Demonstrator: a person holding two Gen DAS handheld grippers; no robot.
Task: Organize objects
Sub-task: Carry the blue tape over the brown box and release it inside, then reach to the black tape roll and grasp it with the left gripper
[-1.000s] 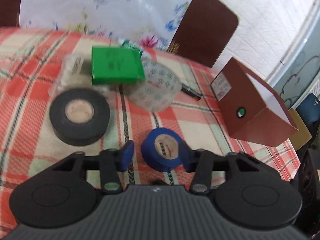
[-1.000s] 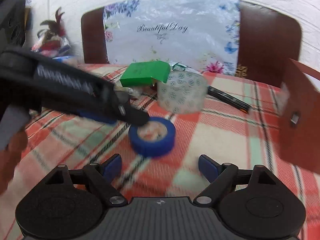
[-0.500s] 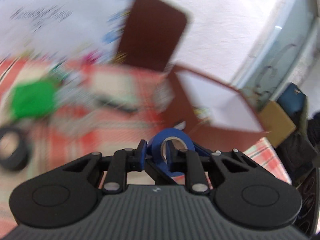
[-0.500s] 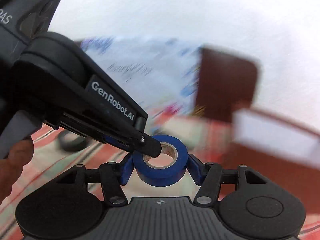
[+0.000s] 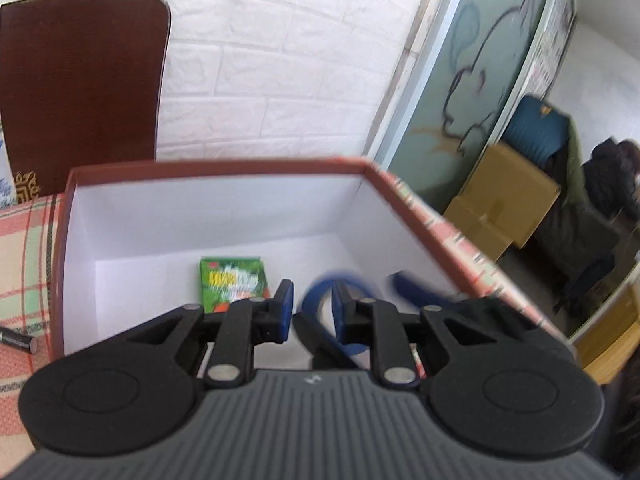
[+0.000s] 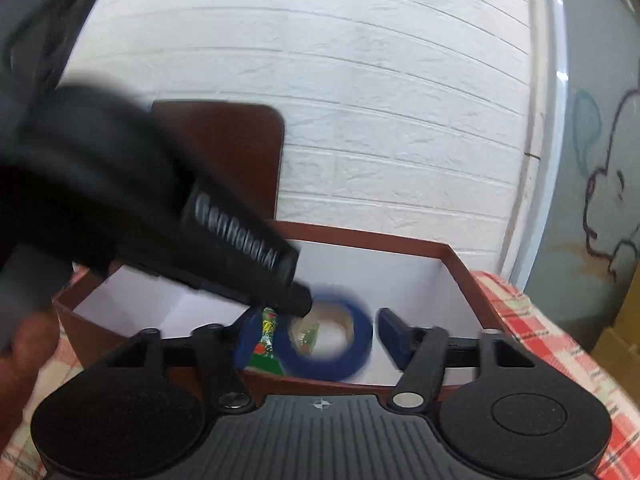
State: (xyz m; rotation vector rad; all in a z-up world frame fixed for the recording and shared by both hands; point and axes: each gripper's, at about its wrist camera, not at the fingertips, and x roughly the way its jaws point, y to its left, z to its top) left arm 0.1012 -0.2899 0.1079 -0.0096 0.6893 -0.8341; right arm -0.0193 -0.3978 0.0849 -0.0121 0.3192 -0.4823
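A blue tape roll point(image 6: 332, 336) hangs blurred over the open brown box point(image 6: 360, 236) with a white inside. In the left wrist view the roll point(image 5: 320, 300) is a blur beside my left gripper's point(image 5: 314, 308) right finger, which reaches through its hole; the jaws stand apart with nothing pinched between them. My right gripper point(image 6: 312, 338) is open, its blue pads on either side of the roll without touching it. A green packet point(image 5: 232, 280) lies on the box floor. The right gripper's finger shows blurred at the box's right point(image 5: 420, 292).
The box point(image 5: 420, 208) stands on a red plaid tablecloth point(image 5: 24, 240). A dark pen end point(image 5: 18, 342) lies left of the box. A brown chair back point(image 5: 80, 80) and a white brick wall are behind. Cardboard boxes point(image 5: 500, 208) stand on the floor at right.
Both grippers carried the blue roll from the table to above the box. Both have since opened, and the roll is blurred, loose over the box.
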